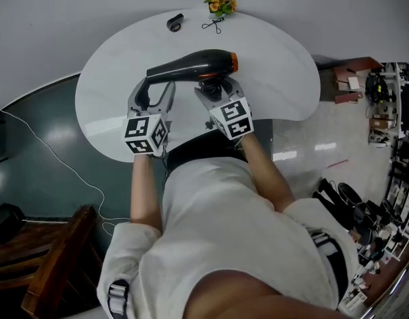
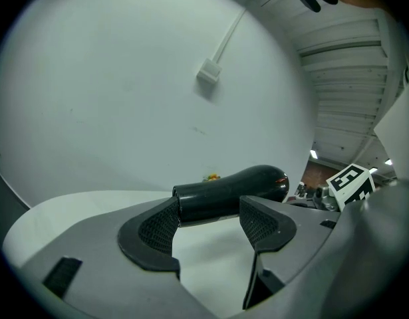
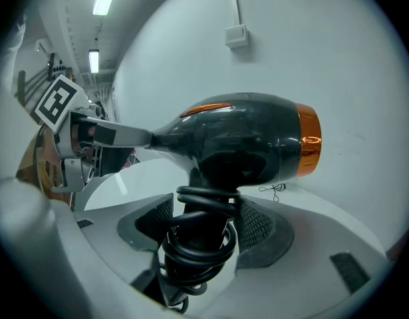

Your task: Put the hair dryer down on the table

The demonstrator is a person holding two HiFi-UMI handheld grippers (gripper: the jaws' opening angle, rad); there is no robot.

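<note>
I have the hair dryer (image 1: 191,64) lying level over the middle of the white worktop (image 1: 277,65), nozzle towards my left and the orange ring towards my right.

My right gripper (image 1: 217,88) does the carrying. In the right gripper view its jaws are closed on the handle, with the coiled cord (image 3: 201,244) bunched between the pads, and the body of the hair dryer (image 3: 251,141) stands up above them.

My left gripper (image 1: 154,88) is spread fairly wide at the nozzle end. In the left gripper view the black nozzle (image 2: 231,188) crosses just at the pad tips, its mouth beside the left pad (I can't say whether it rests on either pad, but nothing is clamped there).

By my reading the put-down isn't done yet. The dryer looks to sit a little clear of the worktop, which shows pale beneath it in both gripper views. What's left is to lower it until it lies on the surface, let go with the right gripper, and draw both grippers back. The spot under it looks bare, and the small things at the far edge are well apart.
</note>
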